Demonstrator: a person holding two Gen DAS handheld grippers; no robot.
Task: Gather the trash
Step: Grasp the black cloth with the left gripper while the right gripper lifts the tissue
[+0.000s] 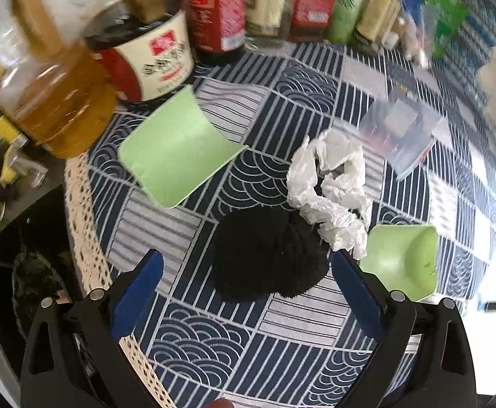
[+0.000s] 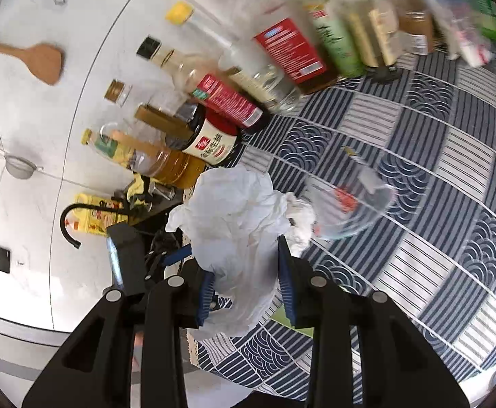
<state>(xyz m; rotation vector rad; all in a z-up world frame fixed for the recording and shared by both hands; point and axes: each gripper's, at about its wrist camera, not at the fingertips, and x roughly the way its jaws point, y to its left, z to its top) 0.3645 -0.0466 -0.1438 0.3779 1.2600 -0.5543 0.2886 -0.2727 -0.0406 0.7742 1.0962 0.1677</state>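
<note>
In the left wrist view my left gripper (image 1: 248, 272) is open just above the patterned tablecloth (image 1: 302, 319). A black fuzzy clump (image 1: 268, 258) lies between its blue pads. A crumpled white plastic wrapper (image 1: 329, 190) lies just beyond it. A torn green paper cup lies in two pieces, one at centre left (image 1: 176, 149) and one at right (image 1: 408, 261). A clear plastic package (image 1: 401, 129) lies further back. In the right wrist view my right gripper (image 2: 248, 289) is shut on a crumpled white tissue (image 2: 237, 231) and holds it above the table edge. A clear wrapper (image 2: 346, 207) lies beyond.
A row of sauce and oil bottles (image 1: 220, 10) stands along the back of the table; they also show in the right wrist view (image 2: 214, 108). The lace table edge (image 1: 88, 238) drops off at left, with a dark bag (image 1: 33, 278) below. A white wall with a hung wooden spatula (image 2: 33, 61) is behind.
</note>
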